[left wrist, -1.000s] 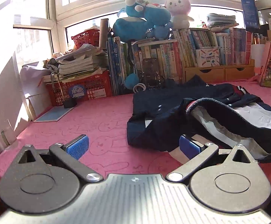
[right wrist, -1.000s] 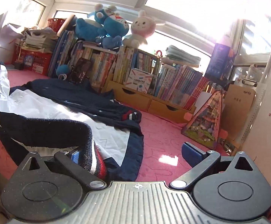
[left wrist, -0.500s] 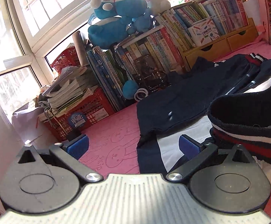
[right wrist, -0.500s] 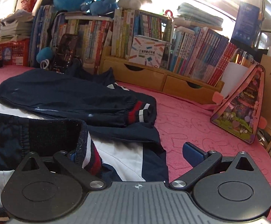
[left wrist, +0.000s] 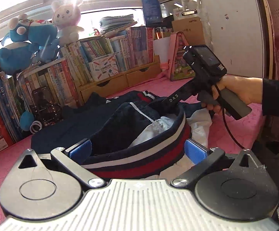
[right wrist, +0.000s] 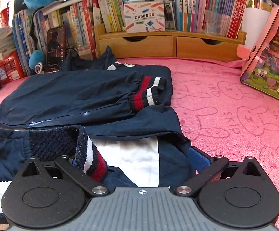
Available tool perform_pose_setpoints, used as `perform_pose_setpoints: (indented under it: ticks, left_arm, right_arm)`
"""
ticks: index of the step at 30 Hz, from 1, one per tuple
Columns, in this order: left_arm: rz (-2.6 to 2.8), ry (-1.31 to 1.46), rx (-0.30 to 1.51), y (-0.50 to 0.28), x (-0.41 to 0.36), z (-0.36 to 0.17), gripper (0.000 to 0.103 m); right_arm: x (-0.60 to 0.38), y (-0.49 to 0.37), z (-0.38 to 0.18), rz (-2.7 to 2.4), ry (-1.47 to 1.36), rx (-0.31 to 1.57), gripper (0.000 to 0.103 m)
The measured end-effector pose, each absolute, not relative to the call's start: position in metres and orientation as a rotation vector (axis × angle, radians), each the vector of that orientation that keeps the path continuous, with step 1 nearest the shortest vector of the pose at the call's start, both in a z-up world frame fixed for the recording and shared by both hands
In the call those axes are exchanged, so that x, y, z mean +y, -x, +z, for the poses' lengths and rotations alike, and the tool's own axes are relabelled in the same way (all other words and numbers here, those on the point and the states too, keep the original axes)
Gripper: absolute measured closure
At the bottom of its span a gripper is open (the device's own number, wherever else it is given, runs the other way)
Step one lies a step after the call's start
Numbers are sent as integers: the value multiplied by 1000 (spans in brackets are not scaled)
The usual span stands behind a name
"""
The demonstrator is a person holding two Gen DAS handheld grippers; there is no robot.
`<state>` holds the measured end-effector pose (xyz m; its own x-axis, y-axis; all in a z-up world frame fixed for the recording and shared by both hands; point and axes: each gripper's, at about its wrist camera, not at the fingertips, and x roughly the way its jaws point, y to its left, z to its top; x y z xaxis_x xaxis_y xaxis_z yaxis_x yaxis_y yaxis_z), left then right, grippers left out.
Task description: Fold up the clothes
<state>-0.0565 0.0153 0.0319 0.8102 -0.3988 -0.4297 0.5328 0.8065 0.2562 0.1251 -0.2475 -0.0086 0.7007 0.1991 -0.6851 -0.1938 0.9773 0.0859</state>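
Observation:
A navy jacket (right wrist: 77, 94) with white lining lies on the pink bunny-print cloth (right wrist: 235, 105), one sleeve with a red-white cuff (right wrist: 149, 94) folded across it. Its striped hem band (left wrist: 139, 157) is raised and arches between the blue pads (left wrist: 195, 152) of my left gripper (left wrist: 138, 152), which stands wide open. In the right wrist view, the hem's end (right wrist: 91, 157) drapes over the left finger of my right gripper (right wrist: 137, 159), also wide open. A hand (left wrist: 239, 90) holds the right gripper's handle (left wrist: 226, 104); in the left wrist view its fingers are buried in the jacket.
Rows of books (right wrist: 197, 5) on wooden drawers (right wrist: 172, 44) line the back, with plush toys (left wrist: 29, 42) on top. A phone (right wrist: 55, 48) leans against the books. A pink house-shaped toy (right wrist: 270, 57) stands at the right, a red basket (right wrist: 6, 67) at the left.
My left gripper swung right and closed in on the raised hem band, which now sits between its fingers. My right gripper dropped lower toward the jacket, the hem end still over its left finger.

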Motion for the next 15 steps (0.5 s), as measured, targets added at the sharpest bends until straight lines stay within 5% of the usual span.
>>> perform_pose_setpoints:
  ticks: [11, 14, 15]
  left_arm:
    - [-780, -523, 459, 31, -21, 8, 14]
    - [-716, -539, 459, 28, -25, 7, 42]
    - [-689, -532, 466, 25, -25, 7, 65]
  right_arm:
    - [-258, -116, -3, 279, 45, 727, 0]
    - [-261, -116, -7, 284, 19, 727, 0]
    - [-262, -115, -7, 288, 12, 724, 0]
